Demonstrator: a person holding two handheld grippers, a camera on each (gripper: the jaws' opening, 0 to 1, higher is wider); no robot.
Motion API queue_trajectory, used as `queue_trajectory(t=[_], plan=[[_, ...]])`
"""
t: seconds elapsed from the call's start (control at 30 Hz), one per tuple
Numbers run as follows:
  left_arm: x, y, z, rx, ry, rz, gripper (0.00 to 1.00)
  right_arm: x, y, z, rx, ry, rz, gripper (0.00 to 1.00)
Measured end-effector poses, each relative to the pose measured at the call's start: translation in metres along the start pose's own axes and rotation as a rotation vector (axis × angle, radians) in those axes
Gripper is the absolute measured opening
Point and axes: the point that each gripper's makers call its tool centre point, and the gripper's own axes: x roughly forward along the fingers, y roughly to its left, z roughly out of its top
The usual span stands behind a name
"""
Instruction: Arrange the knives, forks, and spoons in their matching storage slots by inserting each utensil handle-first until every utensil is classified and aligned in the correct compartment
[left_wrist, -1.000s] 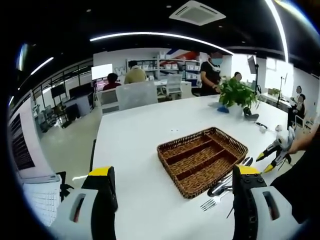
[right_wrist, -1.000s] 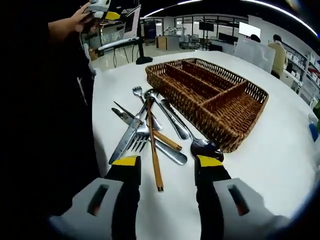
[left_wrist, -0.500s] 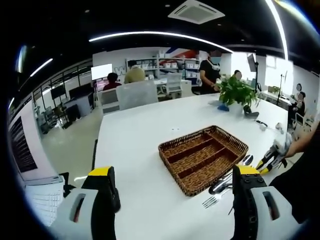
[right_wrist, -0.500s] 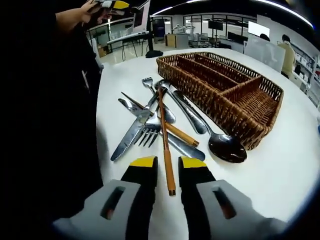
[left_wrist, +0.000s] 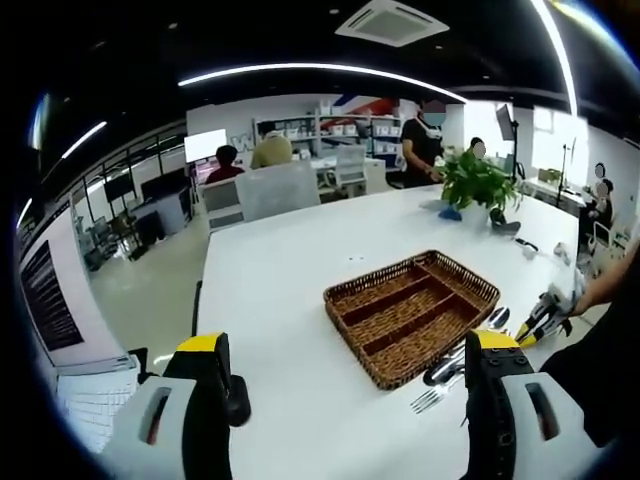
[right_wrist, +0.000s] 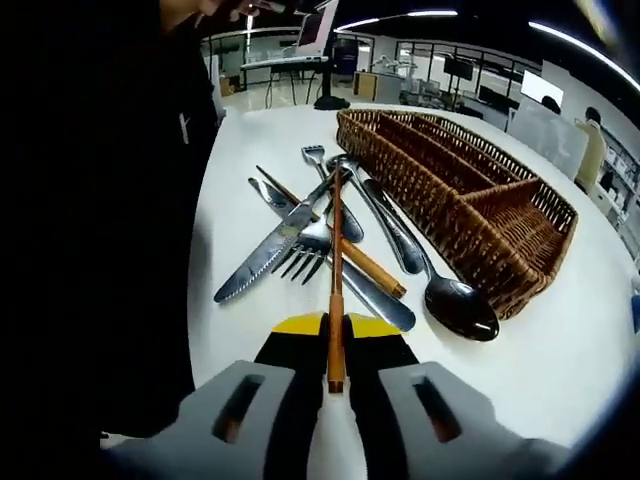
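Observation:
In the right gripper view my right gripper (right_wrist: 335, 327) is shut on the near end of a long wooden-handled utensil (right_wrist: 336, 262) that lies over a pile of cutlery. The pile holds a serrated knife (right_wrist: 268, 253), a fork (right_wrist: 306, 246), a dark spoon (right_wrist: 458, 304) and other steel pieces. The wicker tray (right_wrist: 470, 205) with its slots stands just past the pile. In the left gripper view my left gripper (left_wrist: 345, 350) is open, held above the table and well short of the wicker tray (left_wrist: 412, 312). The right gripper (left_wrist: 540, 320) shows at that view's right, by the cutlery (left_wrist: 450, 368).
A dark-clothed body (right_wrist: 100, 200) fills the left of the right gripper view. A potted plant (left_wrist: 478, 187) stands at the far end of the white table (left_wrist: 290, 280). People and chairs are beyond it. Bare tabletop lies left of the tray.
My right gripper has gone from open to shut on the wooden handle, moving in closer to the pile. The left gripper's view has barely shifted.

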Motion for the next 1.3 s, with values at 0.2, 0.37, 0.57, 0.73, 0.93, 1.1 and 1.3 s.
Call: queue_trajectory(t=[0.2, 0.37, 0.57, 0.73, 0.93, 1.1, 1.3], plan=[[0.001, -0.004, -0.001, -0.001, 0.001, -0.006, 0.99, 0.001, 0.000, 0.001, 0.024, -0.004, 0.013, 0.05], [0.001, -0.005, -0.001, -0.001, -0.003, -0.008, 0.99, 0.001, 0.003, 0.004, -0.041, 0.037, 0.007, 0.04], [-0.004, -0.002, -0.003, -0.011, -0.005, 0.003, 0.99, -0.011, 0.000, 0.027, -0.077, 0.034, 0.006, 0.04], [-0.003, -0.002, -0.006, -0.018, -0.004, 0.004, 0.99, -0.020, -0.016, 0.049, -0.036, 0.002, -0.034, 0.04], [0.000, -0.004, -0.004, -0.025, -0.012, -0.001, 0.99, -0.029, -0.031, 0.072, -0.001, -0.009, -0.081, 0.03], [0.002, -0.005, -0.004, -0.033, -0.019, -0.002, 0.99, -0.037, -0.044, 0.089, 0.060, -0.041, -0.126, 0.03], [0.006, -0.006, -0.005, -0.044, -0.025, -0.006, 0.99, -0.048, -0.063, 0.096, 0.171, -0.044, -0.192, 0.03]])
